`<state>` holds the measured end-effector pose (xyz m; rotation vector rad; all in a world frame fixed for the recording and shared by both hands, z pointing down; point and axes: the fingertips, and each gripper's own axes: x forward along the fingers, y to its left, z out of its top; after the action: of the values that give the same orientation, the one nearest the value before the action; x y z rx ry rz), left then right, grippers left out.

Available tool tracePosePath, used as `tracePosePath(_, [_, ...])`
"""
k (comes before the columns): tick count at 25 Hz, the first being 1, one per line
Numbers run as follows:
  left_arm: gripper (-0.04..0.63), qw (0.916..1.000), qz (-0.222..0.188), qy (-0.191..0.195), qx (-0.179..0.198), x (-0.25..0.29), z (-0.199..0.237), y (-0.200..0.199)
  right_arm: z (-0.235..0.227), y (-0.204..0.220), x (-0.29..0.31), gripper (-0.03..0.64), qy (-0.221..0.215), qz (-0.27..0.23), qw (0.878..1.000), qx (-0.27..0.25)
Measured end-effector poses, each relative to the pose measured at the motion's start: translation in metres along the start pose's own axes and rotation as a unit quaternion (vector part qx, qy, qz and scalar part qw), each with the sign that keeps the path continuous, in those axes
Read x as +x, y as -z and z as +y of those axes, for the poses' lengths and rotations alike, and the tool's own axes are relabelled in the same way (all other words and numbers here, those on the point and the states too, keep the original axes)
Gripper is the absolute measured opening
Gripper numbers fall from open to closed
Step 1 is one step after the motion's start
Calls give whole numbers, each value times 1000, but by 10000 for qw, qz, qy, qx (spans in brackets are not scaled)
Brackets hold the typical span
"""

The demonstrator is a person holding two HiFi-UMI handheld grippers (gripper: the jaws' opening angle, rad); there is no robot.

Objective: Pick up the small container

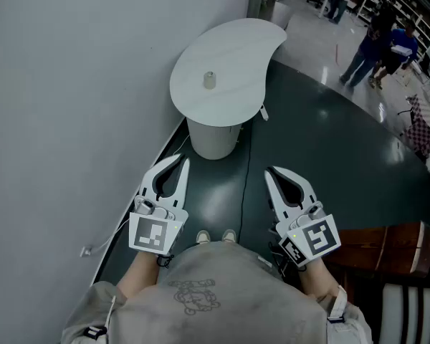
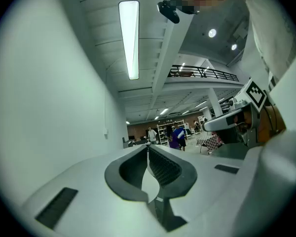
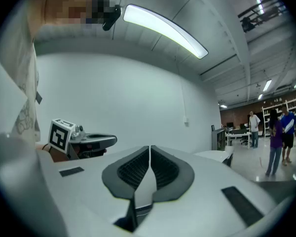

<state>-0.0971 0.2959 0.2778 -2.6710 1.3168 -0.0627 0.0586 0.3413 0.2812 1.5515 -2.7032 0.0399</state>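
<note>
A small container (image 1: 209, 80) sits on the white curved worktop (image 1: 236, 41) beside the wall (image 1: 72, 84). The left gripper (image 1: 180, 162) and right gripper (image 1: 268, 170) have their fingers pressed together, empty.

A small container (image 1: 210, 80) stands on the white table (image 1: 236, 49).

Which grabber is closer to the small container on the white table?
Left, slightly. The left gripper is short of the small container and just to its left; the right gripper is also short of it, farther off to the right. Both are shut, empty.
</note>
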Motion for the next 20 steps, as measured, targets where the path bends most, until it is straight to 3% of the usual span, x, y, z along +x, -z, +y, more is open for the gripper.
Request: tracePosePath(20, [25,9997,206,-157,29,26,-30,12,-45,11,-12,34,-129,-108,9992,355])
